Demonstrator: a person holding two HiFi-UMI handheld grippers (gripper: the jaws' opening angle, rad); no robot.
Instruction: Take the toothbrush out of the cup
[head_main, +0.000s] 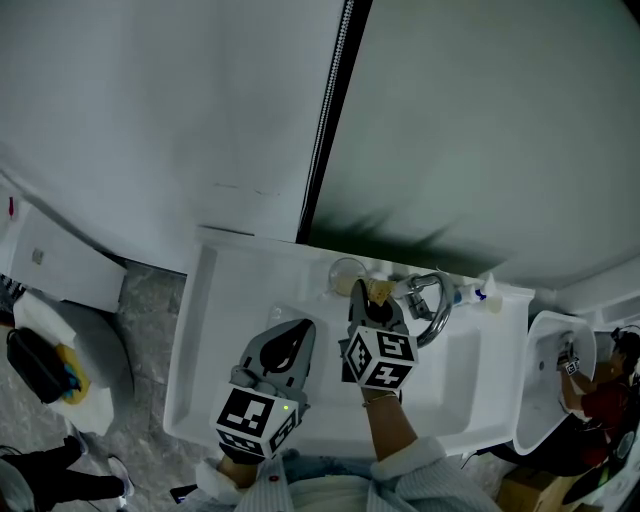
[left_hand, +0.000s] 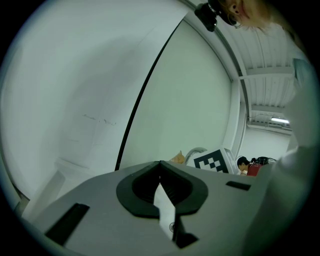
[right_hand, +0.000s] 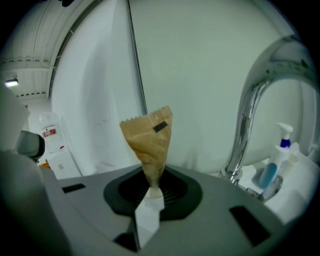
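A toothbrush in a tan paper wrapper (right_hand: 148, 140) stands upright between the jaws of my right gripper (right_hand: 151, 187), which is shut on its lower part. In the head view the right gripper (head_main: 372, 300) is at the back of the sink, just right of a clear cup (head_main: 345, 272), with the wrapper's top (head_main: 378, 291) showing at its tips. The jaws hide the wrapper's lower end, so I cannot tell whether it is still in the cup. My left gripper (head_main: 300, 325) hangs over the basin to the left, shut and with nothing in it (left_hand: 160, 165).
A chrome tap (head_main: 432, 300) curves just right of the right gripper, close to it (right_hand: 255, 100). A blue-and-white pump bottle (head_main: 480, 292) stands behind it. The white sink (head_main: 215, 330) backs onto a wall. A second basin (head_main: 545, 380) and a person (head_main: 600, 390) are at the right.
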